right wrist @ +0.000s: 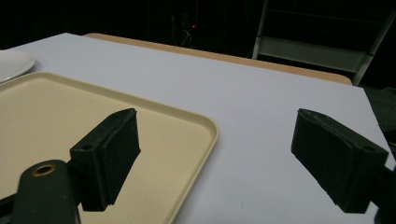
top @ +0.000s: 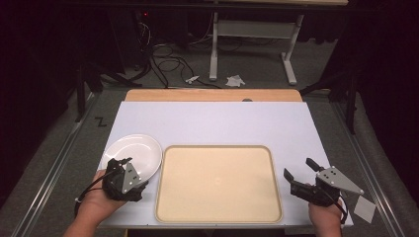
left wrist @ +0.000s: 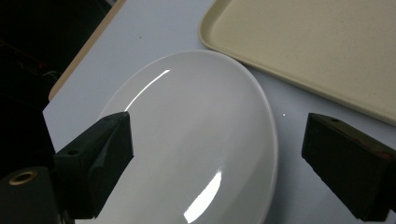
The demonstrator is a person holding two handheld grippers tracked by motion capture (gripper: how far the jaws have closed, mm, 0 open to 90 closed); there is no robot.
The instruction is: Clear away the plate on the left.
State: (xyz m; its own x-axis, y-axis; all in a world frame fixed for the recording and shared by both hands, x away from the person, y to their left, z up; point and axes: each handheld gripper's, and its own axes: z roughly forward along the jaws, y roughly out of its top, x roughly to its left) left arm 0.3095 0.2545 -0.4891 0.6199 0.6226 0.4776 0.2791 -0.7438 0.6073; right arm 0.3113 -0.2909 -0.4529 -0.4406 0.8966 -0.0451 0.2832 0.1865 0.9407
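At the near left edge of the white tabletop (top: 217, 123), the left hand (top: 96, 202) held the left tongs (top: 123, 165) above the near rim of a white plate (top: 134, 154). In the left gripper view those tongs (left wrist: 217, 140) were spread wide, one jaw over the plate (left wrist: 196, 140) and the other over the bare tabletop (left wrist: 154, 32) just beyond the plate's rim; the pads touched nothing and nothing was pinched between them. The plate lay flat and empty on the tabletop, just beside the left edge of a beige tray (top: 217, 183), a narrow strip of white showing between the two. In the left gripper view the tray (left wrist: 317, 42) lay just past the plate's far edge. At the near right, the right hand (top: 326, 217) held the right tongs (top: 299, 168) off the tray's right side, above the tabletop. In the right gripper view these tongs (right wrist: 215, 135) were likewise spread wide and held nothing, one jaw over the tray's (right wrist: 56, 116) corner, the other over the tabletop (right wrist: 261, 116). The plate (right wrist: 14, 63) showed in that view at the far left edge. Farther off, a wooden strip (top: 212, 95) ran along the far edge of the white surface, and beyond it the floor carried cables (top: 165, 61) and a pale frame (top: 252, 29) on legs.
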